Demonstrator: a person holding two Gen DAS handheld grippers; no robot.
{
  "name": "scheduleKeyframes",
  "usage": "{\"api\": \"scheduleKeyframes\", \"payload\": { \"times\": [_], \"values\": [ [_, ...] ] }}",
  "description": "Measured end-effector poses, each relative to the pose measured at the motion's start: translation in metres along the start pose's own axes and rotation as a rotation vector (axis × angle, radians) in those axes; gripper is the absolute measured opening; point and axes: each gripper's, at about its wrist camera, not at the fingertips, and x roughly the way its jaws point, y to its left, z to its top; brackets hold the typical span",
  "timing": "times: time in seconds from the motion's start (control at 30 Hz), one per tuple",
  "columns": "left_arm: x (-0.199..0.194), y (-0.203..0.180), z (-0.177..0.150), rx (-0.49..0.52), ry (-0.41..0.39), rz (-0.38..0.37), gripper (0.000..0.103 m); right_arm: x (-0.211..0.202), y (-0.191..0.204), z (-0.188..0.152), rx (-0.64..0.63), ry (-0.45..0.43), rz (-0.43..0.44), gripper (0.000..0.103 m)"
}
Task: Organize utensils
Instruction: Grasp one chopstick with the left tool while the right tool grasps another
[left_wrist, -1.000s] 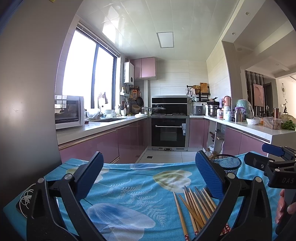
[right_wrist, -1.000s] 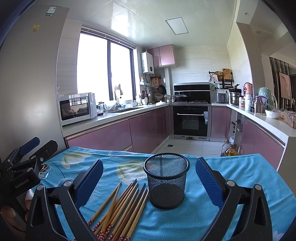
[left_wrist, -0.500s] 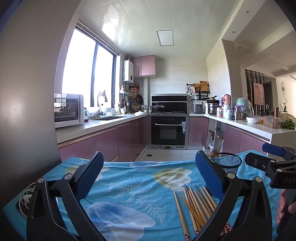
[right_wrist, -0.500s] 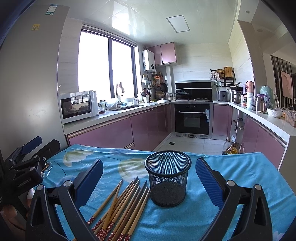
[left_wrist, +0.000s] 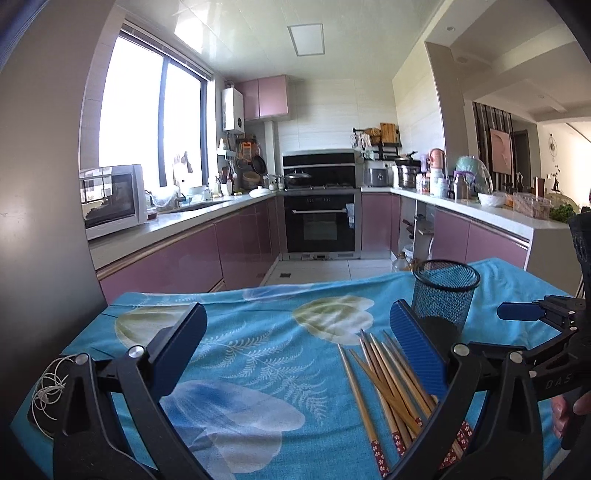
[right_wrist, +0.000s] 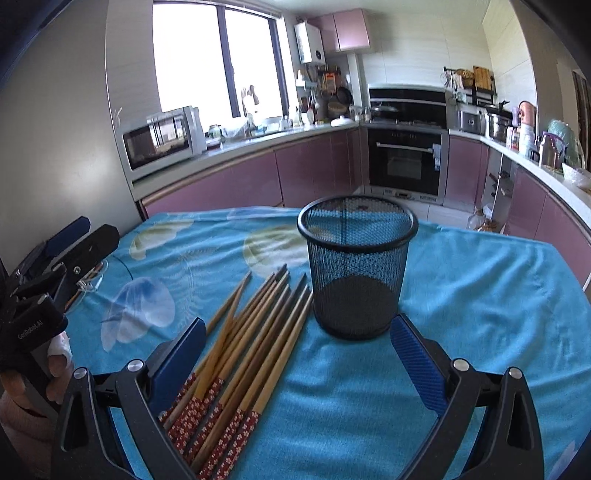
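Several wooden chopsticks (right_wrist: 243, 343) with red patterned ends lie in a loose bundle on the blue floral tablecloth (right_wrist: 480, 295), just left of an empty black mesh cup (right_wrist: 356, 266). In the left wrist view the chopsticks (left_wrist: 388, 380) lie in front of the cup (left_wrist: 445, 291). My right gripper (right_wrist: 295, 354) is open above the chopsticks' patterned ends, with the cup ahead between its jaws. My left gripper (left_wrist: 299, 347) is open and empty over the cloth, left of the chopsticks. Each gripper shows at the edge of the other's view.
A coil of white cord (left_wrist: 48, 384) lies at the table's left edge. Beyond the table's far edge is a kitchen with pink cabinets (left_wrist: 184, 258), a microwave (right_wrist: 162, 140) and an oven (left_wrist: 321, 221).
Both grippers have tilted down and moved closer to the table. The right one has come nearer the cup and chopsticks. Both stay open.
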Motion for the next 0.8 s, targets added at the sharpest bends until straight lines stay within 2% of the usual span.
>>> {"api": "scheduleKeyframes", "payload": {
  "times": [0.07,0.23,0.43,0.5,0.73,0.8],
  "values": [
    [0.011,-0.001,-0.003,0.016,0.070,-0.023,0.098,0.011,0.000,-0.004,-0.003,0.052,-0.008,0.095],
    [0.038,-0.006,-0.012,0.063,0.214,-0.067,0.097,0.028,0.001,-0.008,-0.012,0.138,-0.016,0.077],
    [0.066,-0.012,-0.026,0.107,0.326,-0.096,0.085,0.039,-0.002,-0.007,0.009,0.206,-0.001,0.053],
    [0.074,-0.015,-0.030,0.117,0.362,-0.090,0.075,0.044,-0.005,-0.007,0.023,0.226,0.004,0.045],
    [0.091,-0.017,-0.034,0.107,0.432,-0.155,0.070,0.053,-0.003,-0.006,0.021,0.251,-0.003,0.040],
    [0.096,-0.021,-0.036,0.114,0.453,-0.167,0.065,0.056,-0.001,-0.004,0.009,0.258,-0.012,0.035]
  ]
}}
